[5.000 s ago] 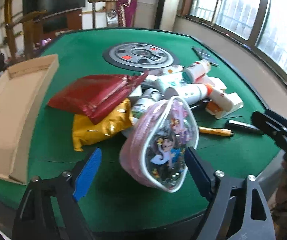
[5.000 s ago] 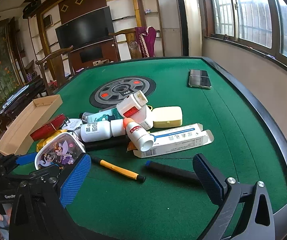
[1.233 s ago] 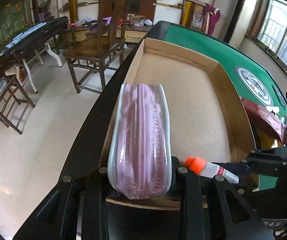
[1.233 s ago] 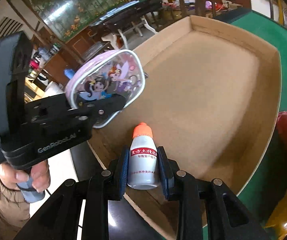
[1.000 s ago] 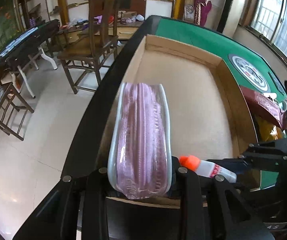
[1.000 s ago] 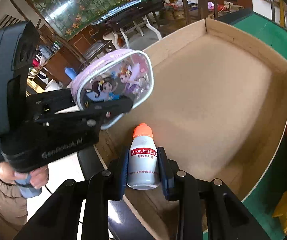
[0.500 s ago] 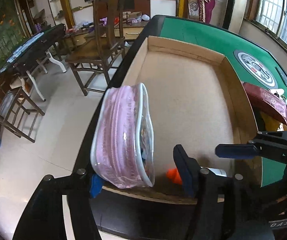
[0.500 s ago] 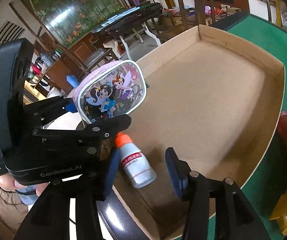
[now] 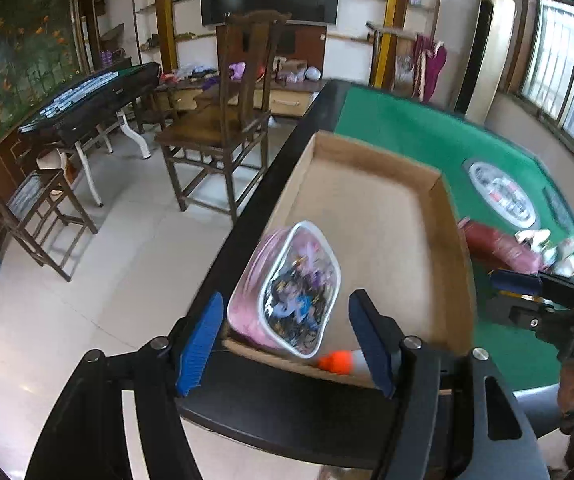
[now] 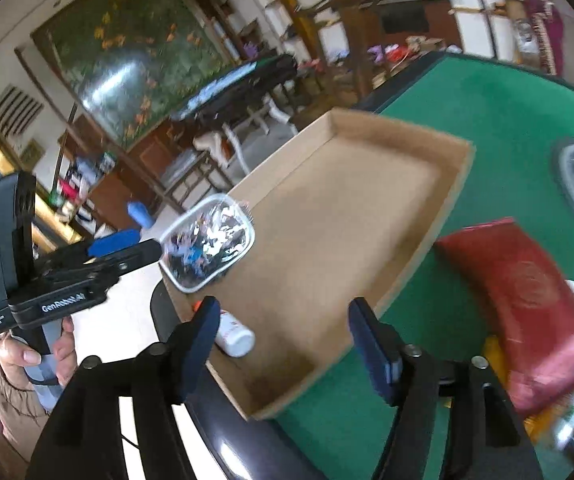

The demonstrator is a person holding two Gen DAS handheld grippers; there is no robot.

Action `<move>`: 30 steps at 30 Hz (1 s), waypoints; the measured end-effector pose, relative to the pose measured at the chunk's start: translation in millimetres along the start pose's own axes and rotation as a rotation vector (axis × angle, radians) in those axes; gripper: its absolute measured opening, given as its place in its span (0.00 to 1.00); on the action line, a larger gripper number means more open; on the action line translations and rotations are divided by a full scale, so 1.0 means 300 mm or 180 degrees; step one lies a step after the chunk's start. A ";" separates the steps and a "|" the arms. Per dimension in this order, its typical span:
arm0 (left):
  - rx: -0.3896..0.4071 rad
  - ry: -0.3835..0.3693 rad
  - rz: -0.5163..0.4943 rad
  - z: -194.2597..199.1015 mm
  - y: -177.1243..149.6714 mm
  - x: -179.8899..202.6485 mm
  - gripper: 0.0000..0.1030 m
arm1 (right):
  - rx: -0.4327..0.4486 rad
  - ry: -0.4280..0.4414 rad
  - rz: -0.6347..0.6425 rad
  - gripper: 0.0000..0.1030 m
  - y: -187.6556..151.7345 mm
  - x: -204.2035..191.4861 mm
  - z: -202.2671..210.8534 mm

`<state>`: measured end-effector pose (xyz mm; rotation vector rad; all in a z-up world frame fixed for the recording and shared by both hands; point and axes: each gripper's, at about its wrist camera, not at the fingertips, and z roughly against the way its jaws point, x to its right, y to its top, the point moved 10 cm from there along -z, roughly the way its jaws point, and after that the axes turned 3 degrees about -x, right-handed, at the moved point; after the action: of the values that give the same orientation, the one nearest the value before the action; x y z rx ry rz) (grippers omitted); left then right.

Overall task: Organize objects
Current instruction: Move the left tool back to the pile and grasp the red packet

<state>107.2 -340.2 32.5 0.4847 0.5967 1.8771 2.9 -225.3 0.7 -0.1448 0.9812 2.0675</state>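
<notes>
A cardboard tray [image 9: 443, 216] lies at the edge of the green table [image 9: 403, 128]. The pink cartoon pouch [image 9: 287, 292] lies in the tray's near corner; it also shows in the right wrist view [image 10: 209, 242]. A small white bottle with an orange cap [image 9: 337, 362] lies beside it in the tray [image 10: 407, 208], seen too in the right wrist view [image 10: 233, 336]. My left gripper [image 9: 283, 344] is open and empty just behind the pouch. My right gripper [image 10: 283, 344] is open and empty above the tray's near end.
A dark red packet [image 10: 523, 304] and a yellow packet lie on the felt right of the tray, with white bottles [image 9: 551, 248] beyond. A round panel [image 9: 499, 196] sits mid-table. A wooden chair [image 9: 223, 128] and side tables stand on the floor to the left.
Both grippers opened and drew back. The pouch dropped from the left gripper into the tray and tipped flat; the bottle left the right gripper and lies in the tray.
</notes>
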 end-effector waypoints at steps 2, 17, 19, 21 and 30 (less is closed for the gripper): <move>0.0075 -0.0105 0.0012 0.023 0.010 0.050 0.67 | 0.0168 -0.0104 -0.0067 0.78 -0.006 0.063 0.078; -0.0177 -0.1144 -0.0270 -0.058 -0.052 0.669 0.67 | 0.0822 -0.0684 -0.0844 0.85 -0.129 0.481 0.505; -0.0230 -0.1127 -0.0258 -0.085 -0.067 0.719 0.67 | 0.0822 -0.0694 -0.0860 0.85 -0.139 0.493 0.497; -0.0264 -0.1109 -0.0240 -0.107 -0.072 0.747 0.67 | 0.0823 -0.0690 -0.0854 0.85 -0.145 0.491 0.496; -0.0488 -0.1295 0.0136 -0.178 -0.066 0.794 0.71 | 0.0856 -0.0647 -0.0900 0.92 -0.164 0.539 0.480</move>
<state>4.9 -121.6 -8.7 0.7568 0.1723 1.7790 -35.0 -6.6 3.6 0.0633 1.0368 1.6425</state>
